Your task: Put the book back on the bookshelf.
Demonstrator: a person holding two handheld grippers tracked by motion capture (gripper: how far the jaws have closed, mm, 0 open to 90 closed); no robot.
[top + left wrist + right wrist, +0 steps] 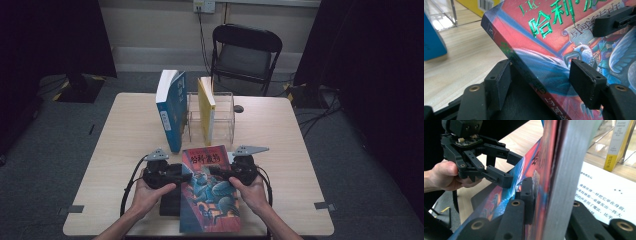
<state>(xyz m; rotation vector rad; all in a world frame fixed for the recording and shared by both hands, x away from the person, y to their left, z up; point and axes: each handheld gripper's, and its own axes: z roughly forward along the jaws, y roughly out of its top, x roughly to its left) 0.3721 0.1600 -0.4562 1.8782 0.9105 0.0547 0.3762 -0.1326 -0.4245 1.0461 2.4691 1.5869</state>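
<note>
Red book [210, 192] at the near edge of the table [125, 130], centre, tilted, one cover lifted. Under its left side, a dark slab [170, 204], flat on the wood.

Right gripper [220, 171] clamped on the book's right edge: in the right gripper view, one pad pressed on the painted cover [539, 192], the grey page block [566, 177] gripped between the jaws, printed white page [604, 195] showing on the far side. Held by the right hand [252, 192].

Left gripper [186, 175] at the book's left edge, jaws apart. In the left gripper view, spine corner [499, 32] sitting between the two pads, left pad just beside the spine, right pad over the cover with a gap showing; no squeeze visible. Same story from the right gripper view: left gripper [510, 168] astride the cover's edge, left hand [446, 176] wrapped round its body.

Farther back, mid-table: blue book [172, 107] standing upright, leaning against the left side of a clear rack [225, 117]. Yellow book [206, 107] upright inside the rack. Small dark knob-like thing [239, 108] just right of the rack; too small to tell what.

Beyond the table, a black folding chair [246, 52] against the wall. Grey floor all round.
</note>
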